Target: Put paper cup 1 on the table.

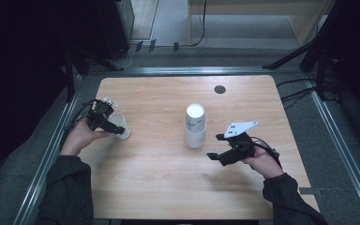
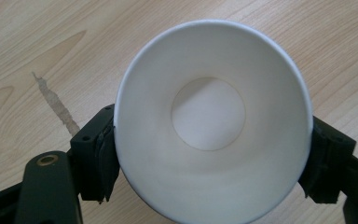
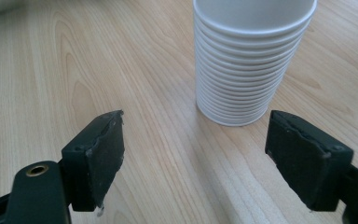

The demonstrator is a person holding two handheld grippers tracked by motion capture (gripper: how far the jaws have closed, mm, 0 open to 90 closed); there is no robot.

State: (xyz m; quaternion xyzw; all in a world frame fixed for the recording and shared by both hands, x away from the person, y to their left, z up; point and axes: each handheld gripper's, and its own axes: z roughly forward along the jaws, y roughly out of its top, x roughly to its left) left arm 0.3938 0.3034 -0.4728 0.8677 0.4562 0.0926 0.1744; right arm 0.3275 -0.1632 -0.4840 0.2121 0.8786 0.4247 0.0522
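Cup (image 2: 213, 121): left-centre of high view, on table (image 1: 159, 183), mouth toward camera, between L gripper (image 1: 108, 123) jaws; pads touch both walls. Risk: thin wall buckles w/ squeeze, or slips if loosened. Stack (image 1: 195, 125): centre. R gripper (image 3: 214, 158): spread, empty, near stack; could knock it.

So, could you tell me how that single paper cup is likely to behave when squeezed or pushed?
The paper cup looks thin-walled and empty, so it is probably light and may dent under the left gripper. Its rim already looks slightly oval between the pads. A push would likely slide or tip it on the table.
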